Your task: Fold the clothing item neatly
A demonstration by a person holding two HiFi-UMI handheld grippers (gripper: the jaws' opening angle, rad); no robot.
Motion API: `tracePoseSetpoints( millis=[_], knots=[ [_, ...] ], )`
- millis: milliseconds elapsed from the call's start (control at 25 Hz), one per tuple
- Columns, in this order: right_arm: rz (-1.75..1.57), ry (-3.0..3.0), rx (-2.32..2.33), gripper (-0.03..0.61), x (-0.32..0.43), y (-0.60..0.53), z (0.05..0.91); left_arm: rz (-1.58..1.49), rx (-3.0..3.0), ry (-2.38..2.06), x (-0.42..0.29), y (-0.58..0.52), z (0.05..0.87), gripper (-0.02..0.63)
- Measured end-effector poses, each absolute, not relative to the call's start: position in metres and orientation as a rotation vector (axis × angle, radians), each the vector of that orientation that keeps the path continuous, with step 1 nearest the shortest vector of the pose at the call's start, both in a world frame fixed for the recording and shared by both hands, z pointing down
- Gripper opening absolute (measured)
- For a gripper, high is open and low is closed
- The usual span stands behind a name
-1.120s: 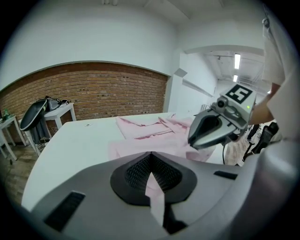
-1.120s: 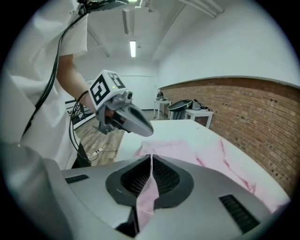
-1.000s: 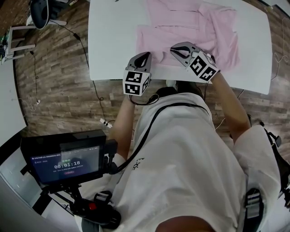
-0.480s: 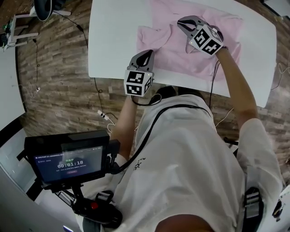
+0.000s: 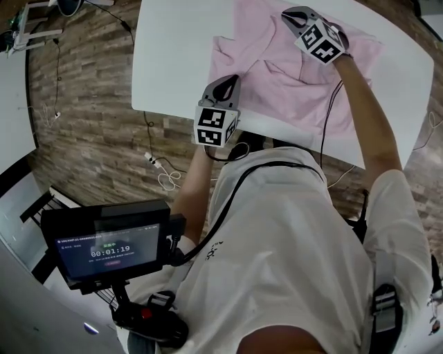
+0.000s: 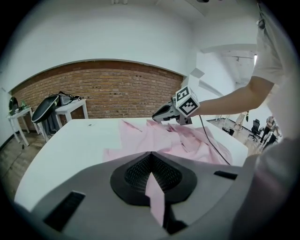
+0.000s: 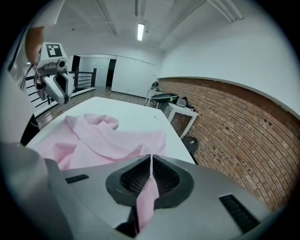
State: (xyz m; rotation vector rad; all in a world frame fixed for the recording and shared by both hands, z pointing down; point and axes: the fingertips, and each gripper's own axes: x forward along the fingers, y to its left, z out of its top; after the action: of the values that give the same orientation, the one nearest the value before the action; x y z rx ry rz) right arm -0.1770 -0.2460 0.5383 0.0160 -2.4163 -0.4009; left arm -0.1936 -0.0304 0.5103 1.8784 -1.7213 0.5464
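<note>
While each set of jaws is clamped on a pinch of the pink shirt, rumpled on the white surface, I hold the left gripper at its near edge and the right gripper raised farther across. Uneven pulling could slip a thin pinch free or bunch the fold crooked.

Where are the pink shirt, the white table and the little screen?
pink shirt (image 5: 277, 86), head view, middle of the cloth
white table (image 5: 173, 55), head view, bare top beside the shirt
little screen (image 5: 107, 250), head view, centre of its display
</note>
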Motion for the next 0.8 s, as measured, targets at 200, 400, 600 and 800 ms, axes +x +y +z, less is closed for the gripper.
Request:
tracePoseSetpoints(
  millis=[200,400,600,800],
  knots=[
    [-0.385,-2.381,0.025,0.018,-0.181,-0.271,0.56,0.54,1.823,-1.758,-0.196,-0.022,0.51,0.003],
    [-0.379,-2.337,0.011,0.018,-0.187,-0.275,0.583,0.547,1.761,-1.781,-0.204,-0.008,0.51,0.003],
    [-0.275,-2.335,0.04,0.064,-0.187,-0.277,0.596,0.557,1.74,-1.791,-0.208,0.003,0.512,0.003],
    [-0.118,-2.404,0.213,0.11,-0.159,-0.318,0.56,0.558,1.768,-1.776,-0.205,-0.007,0.509,0.003]
  ],
)
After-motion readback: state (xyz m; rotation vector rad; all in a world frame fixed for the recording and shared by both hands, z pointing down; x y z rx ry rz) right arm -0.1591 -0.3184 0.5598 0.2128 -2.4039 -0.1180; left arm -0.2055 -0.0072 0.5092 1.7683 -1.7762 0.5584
